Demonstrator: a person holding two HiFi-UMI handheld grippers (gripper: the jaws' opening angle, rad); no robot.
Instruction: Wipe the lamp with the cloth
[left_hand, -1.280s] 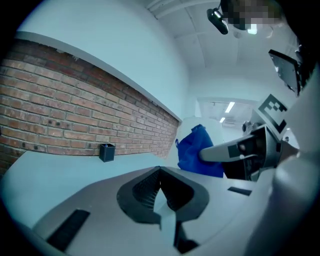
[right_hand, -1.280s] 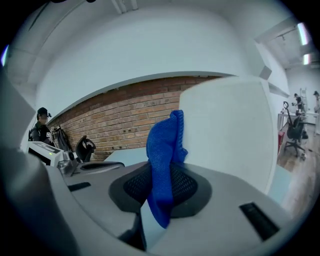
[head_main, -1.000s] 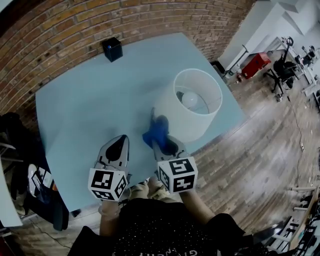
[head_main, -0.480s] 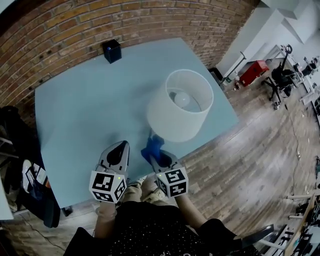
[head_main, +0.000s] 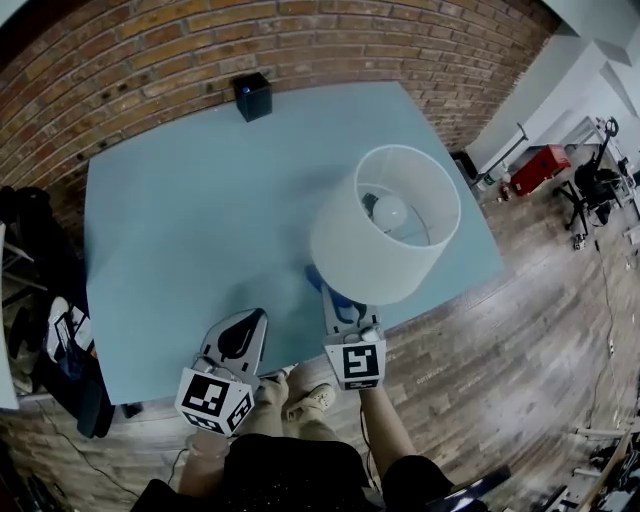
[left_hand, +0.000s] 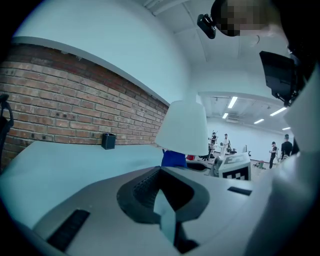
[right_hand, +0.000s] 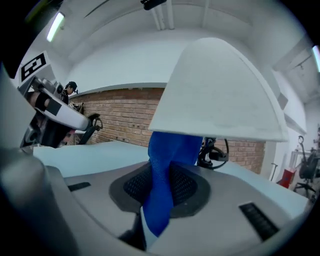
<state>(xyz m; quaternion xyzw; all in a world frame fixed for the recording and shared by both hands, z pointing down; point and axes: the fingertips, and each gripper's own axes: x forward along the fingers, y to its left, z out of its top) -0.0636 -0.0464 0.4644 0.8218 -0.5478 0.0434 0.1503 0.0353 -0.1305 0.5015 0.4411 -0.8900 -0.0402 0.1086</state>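
Observation:
A white lamp (head_main: 385, 225) with a drum shade stands on the light blue table (head_main: 190, 220), its bulb (head_main: 389, 212) showing inside. My right gripper (head_main: 322, 283) is shut on a blue cloth (head_main: 335, 295), tucked just under the shade's near lower rim. In the right gripper view the blue cloth (right_hand: 167, 170) rises from the jaws up to the shade (right_hand: 220, 95). My left gripper (head_main: 243, 325) hovers over the table's near edge, left of the lamp, shut and empty. The left gripper view shows the shade (left_hand: 184, 127) and the cloth (left_hand: 174, 158) ahead.
A small black box (head_main: 253, 96) sits at the table's far edge by the brick wall (head_main: 200, 40). A dark chair (head_main: 50, 340) with clothes stands left of the table. Wooden floor (head_main: 520, 340) lies to the right, with red and black equipment (head_main: 540, 168) farther off.
My right gripper has drawn back toward me and lower, taking the cloth from the shade's side to beneath its near rim. The view has shifted. The left gripper has hardly moved.

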